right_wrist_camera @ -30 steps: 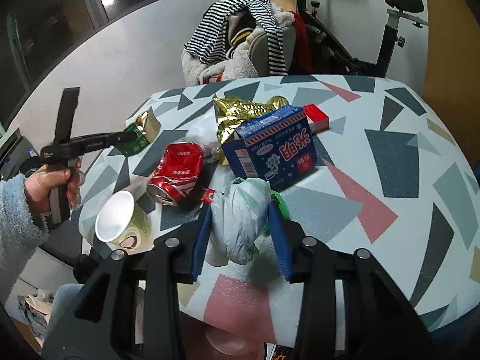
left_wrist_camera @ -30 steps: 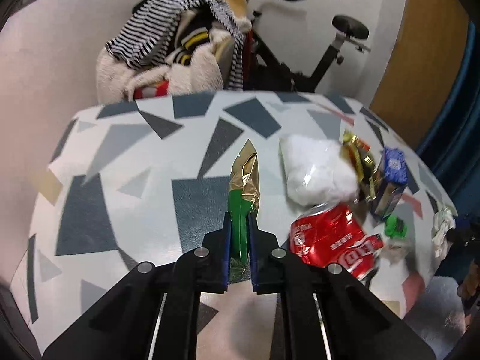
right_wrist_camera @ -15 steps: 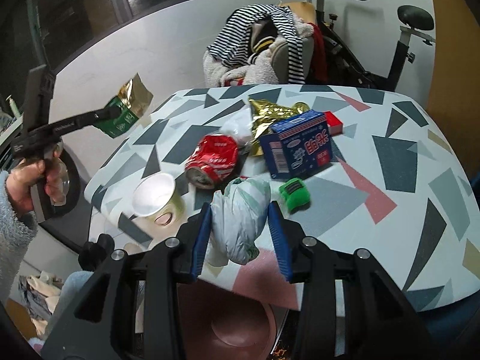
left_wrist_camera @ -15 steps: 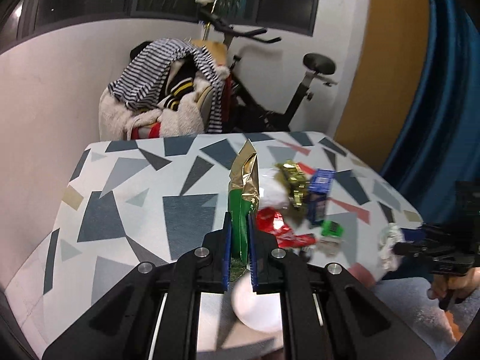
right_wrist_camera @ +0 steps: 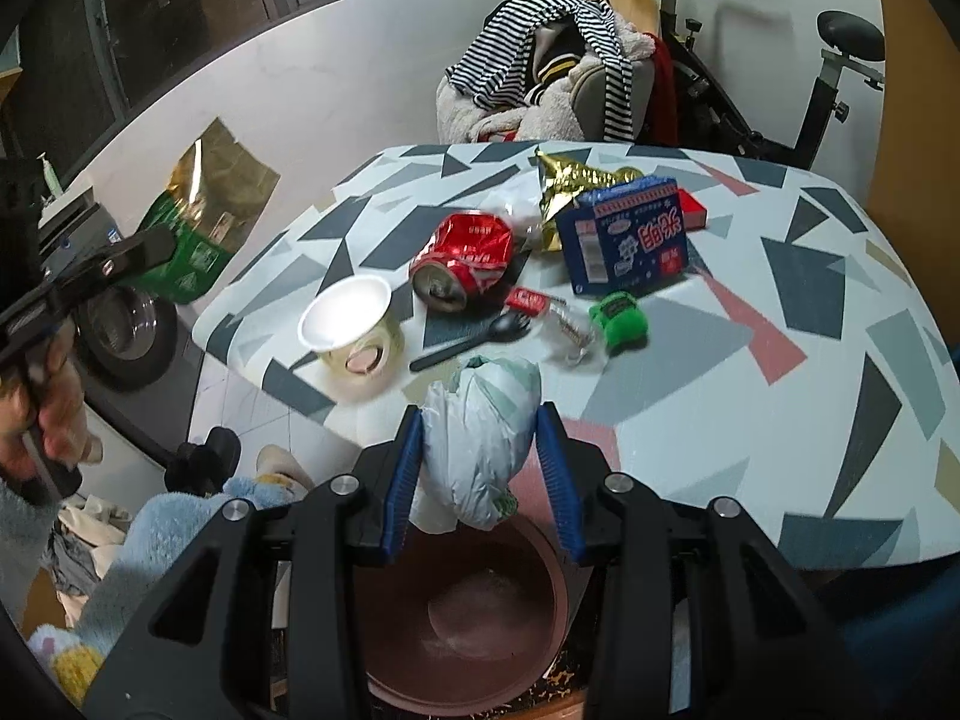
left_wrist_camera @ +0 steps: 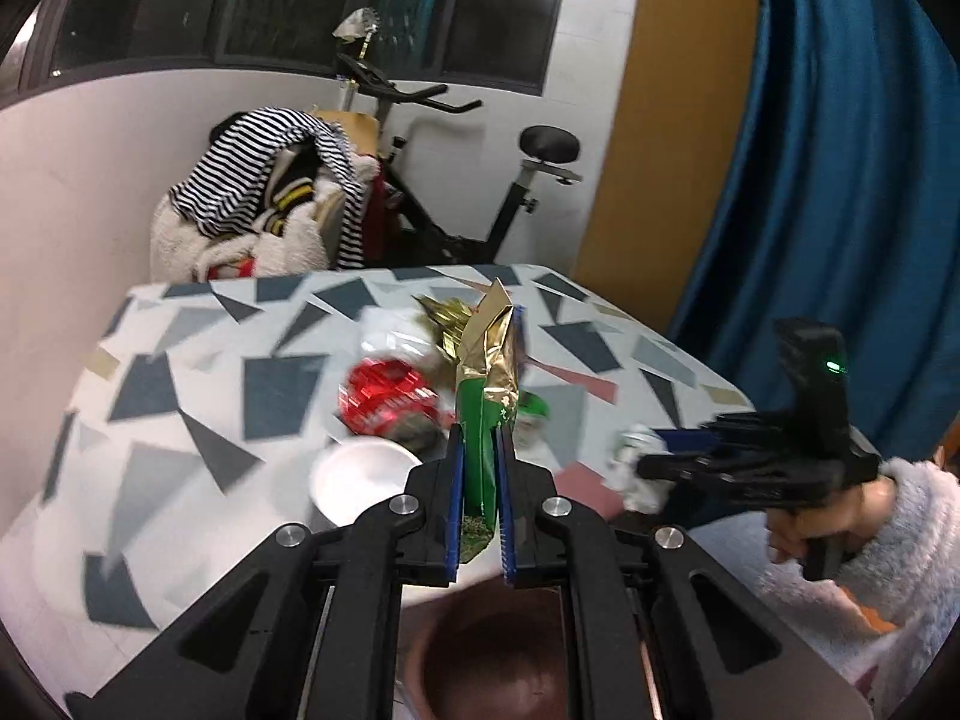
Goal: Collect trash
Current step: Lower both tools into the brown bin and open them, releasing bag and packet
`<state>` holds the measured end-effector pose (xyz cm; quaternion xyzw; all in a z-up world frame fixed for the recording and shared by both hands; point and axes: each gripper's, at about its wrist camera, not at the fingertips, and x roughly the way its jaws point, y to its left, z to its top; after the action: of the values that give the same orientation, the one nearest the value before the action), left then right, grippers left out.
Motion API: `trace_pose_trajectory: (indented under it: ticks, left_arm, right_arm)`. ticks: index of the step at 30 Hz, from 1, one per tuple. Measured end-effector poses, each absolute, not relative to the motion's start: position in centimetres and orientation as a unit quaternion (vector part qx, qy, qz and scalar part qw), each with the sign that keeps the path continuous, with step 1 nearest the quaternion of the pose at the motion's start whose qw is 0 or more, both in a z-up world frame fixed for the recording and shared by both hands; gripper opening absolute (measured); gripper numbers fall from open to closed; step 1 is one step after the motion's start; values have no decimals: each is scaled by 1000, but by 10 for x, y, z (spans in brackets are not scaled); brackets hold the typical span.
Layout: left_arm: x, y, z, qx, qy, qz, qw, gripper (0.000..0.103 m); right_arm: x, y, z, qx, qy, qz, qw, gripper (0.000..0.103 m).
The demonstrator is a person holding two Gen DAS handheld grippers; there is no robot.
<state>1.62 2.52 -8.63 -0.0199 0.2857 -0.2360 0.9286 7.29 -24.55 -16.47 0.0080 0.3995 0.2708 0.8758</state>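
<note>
The left tongs [left_wrist_camera: 480, 483] are nearly shut, their blue pads clamped flat on a green and gold foil snack pouch [left_wrist_camera: 483, 396], which stands upright between them. In the right wrist view that pouch [right_wrist_camera: 201, 222] hangs off the near-left corner of the terrazzo-patterned surface [right_wrist_camera: 840, 300], clear of it. The right tongs [right_wrist_camera: 480, 468] are partway closed on a crumpled pale blue-white plastic bag [right_wrist_camera: 480, 426], held at the surface's near edge, directly above a brown round bin [right_wrist_camera: 462, 618] on the floor.

On the surface, all reckoned from the crushed red soda can [right_wrist_camera: 465, 261]: a white paper cup [right_wrist_camera: 351, 336] lies on its side just to the near-left; a black plastic spoon [right_wrist_camera: 474, 336] lies just in front; a small green object [right_wrist_camera: 621, 324] sits to the near-right; a blue carton [right_wrist_camera: 627, 234] stands to the right, with a gold foil wrapper [right_wrist_camera: 570, 183] behind it.
</note>
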Motion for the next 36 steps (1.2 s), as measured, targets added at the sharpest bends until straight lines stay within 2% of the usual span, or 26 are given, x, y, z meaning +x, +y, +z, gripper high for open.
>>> trace_pose_trajectory:
  ticks: [8, 15, 18, 26, 30, 31, 34, 36]
  left_arm:
    - [-28, -10, -146, -3, 333, -288, 898, 10]
    - [-30, -29, -247, 39, 435, -286, 853, 10]
    - [-16, -30, -283, 24, 486, -272, 830, 10]
    - [16, -32, -337, -2, 548, -243, 800, 10]
    - [18, -31, -342, -2, 550, -238, 801, 11]
    - [18, -29, -342, -4, 549, -236, 802, 13]
    - [14, -23, -339, -13, 547, -229, 805, 37]
    - [13, -18, -331, -21, 534, -222, 816, 41]
  right_arm:
    - [59, -248, -192, 13, 419, 278, 865, 41]
    - [46, -237, -226, 17, 437, 290, 851, 41]
    - [41, -230, -244, 20, 451, 290, 843, 41]
    - [36, -222, -291, 37, 484, 277, 829, 41]
    - [40, -221, -299, 34, 488, 268, 830, 41]
    - [42, -222, -300, 34, 488, 264, 831, 41]
    - [44, -222, -307, 38, 498, 256, 828, 41]
    - [47, -222, -312, 36, 505, 255, 824, 41]
